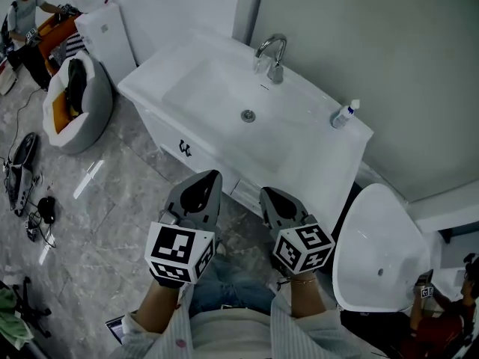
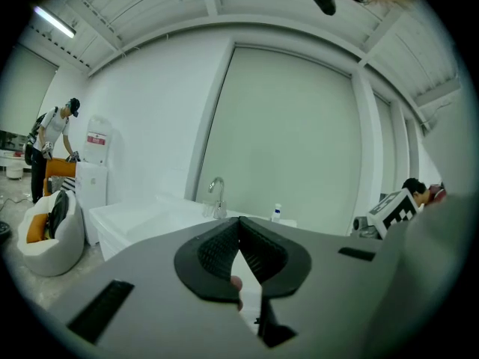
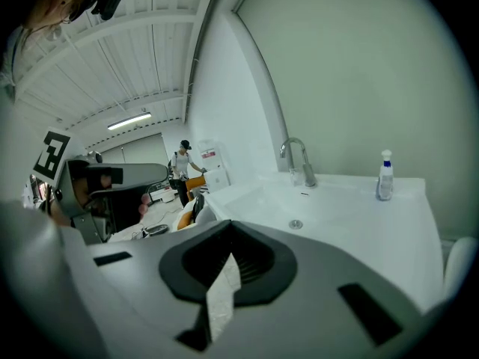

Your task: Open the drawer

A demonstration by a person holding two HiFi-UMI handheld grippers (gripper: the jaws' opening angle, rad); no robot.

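Now, left gripper (image 1: 206, 182) (image 2: 239, 226): we hold it low in front of the cabinet, jaws closed tip to tip with nothing between them.
Right gripper (image 1: 271, 197) (image 3: 224, 230): we hold it just beside the left one, jaws likewise pressed together and empty.
Drawer (image 1: 171, 134): it sits shut in the white cabinet front under the basin, to the left of our grippers in the head view; neither gripper touches it.
Handle (image 1: 185, 149): we see a small dark pull on the drawer front, clear of both jaws.
Counter (image 1: 314, 155): a white top with a sunken basin, set against the wall.
Faucet (image 1: 273, 54): chrome, upright at the back edge of the basin.
Drain (image 1: 248, 115): we see it in the middle of the basin floor.
Bottle (image 1: 344, 114): small, white-capped, at the right rear corner of the counter.
Toilet (image 1: 378, 253): white, lid down, to the right of the cabinet.
Beanbag (image 1: 71, 103): on the marble floor left of the cabinet.
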